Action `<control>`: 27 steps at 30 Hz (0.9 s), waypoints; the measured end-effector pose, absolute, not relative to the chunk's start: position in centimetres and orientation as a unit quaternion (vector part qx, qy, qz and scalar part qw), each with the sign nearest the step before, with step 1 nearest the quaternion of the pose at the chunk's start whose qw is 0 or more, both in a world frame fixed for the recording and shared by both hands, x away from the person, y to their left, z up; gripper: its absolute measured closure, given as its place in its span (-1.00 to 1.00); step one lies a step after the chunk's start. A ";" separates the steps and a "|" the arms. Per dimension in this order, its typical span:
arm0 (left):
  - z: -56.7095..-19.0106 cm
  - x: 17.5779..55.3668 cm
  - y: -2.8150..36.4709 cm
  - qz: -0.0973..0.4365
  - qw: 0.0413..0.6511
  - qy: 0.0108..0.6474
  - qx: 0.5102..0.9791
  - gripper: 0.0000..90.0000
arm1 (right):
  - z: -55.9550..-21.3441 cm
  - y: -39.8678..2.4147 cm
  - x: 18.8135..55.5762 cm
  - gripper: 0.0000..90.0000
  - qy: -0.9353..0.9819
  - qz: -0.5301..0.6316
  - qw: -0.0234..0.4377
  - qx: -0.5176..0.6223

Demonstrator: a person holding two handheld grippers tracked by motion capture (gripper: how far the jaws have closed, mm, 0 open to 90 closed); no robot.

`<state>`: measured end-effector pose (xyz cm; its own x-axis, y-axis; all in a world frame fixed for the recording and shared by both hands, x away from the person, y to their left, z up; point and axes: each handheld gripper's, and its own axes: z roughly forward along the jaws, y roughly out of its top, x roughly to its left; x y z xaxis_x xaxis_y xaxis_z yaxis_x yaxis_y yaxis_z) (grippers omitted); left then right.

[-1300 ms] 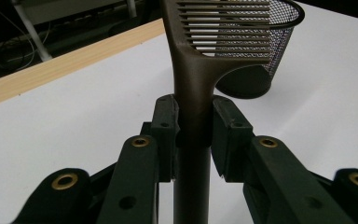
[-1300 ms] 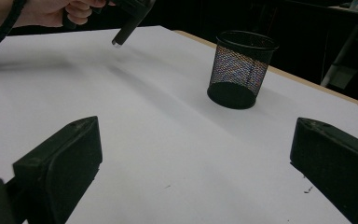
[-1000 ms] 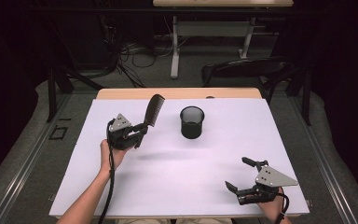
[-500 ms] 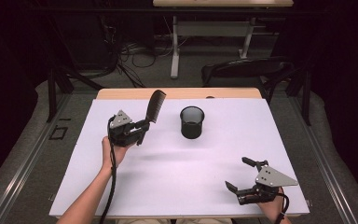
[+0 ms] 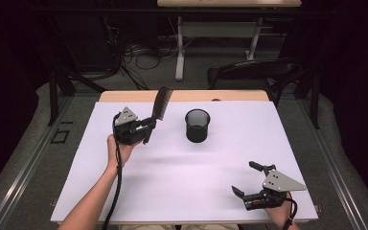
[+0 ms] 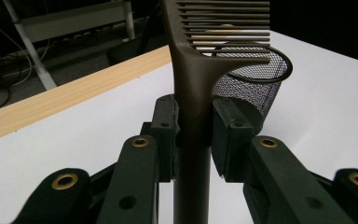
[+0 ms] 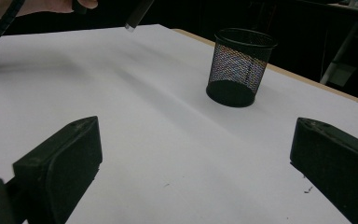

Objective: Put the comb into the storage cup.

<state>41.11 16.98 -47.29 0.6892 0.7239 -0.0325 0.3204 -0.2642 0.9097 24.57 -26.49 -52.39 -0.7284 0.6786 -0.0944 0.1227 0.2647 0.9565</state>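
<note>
My left gripper (image 5: 146,128) is raised above the white sheet at the far left, shut on the handle of a dark comb (image 5: 161,105) whose toothed end points up and away. In the left gripper view both pads clamp the comb (image 6: 193,84) handle, with the teeth at the top. A black mesh cup (image 5: 197,125) stands upright on the sheet to the right of the comb; it also appears behind the comb (image 6: 254,86) and ahead of my right gripper (image 7: 239,65). My right gripper (image 5: 248,179) rests near the front right edge, jaws wide open and empty.
A white sheet (image 5: 211,163) covers the table, with a wooden strip (image 5: 187,96) along the far edge. Beyond it are a dark chair (image 5: 249,72), cables and desk legs on the floor.
My left gripper with the comb has drifted slightly up and to the right, toward the mesh cup. The right gripper has stayed still.
</note>
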 end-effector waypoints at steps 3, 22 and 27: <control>-47.0 41.2 16.8 0.202 0.505 0.339 0.768 0.61 | -52.4 -26.5 24.6 -0.97 0.753 0.545 0.256 0.266; -45.1 42.4 15.7 0.211 0.522 0.334 0.756 0.61 | -52.4 -26.6 24.6 -0.96 0.753 0.543 0.257 0.267; -44.5 42.7 15.5 0.213 0.526 0.334 0.753 0.61 | -52.4 -26.6 24.6 -0.96 0.754 0.543 0.256 0.267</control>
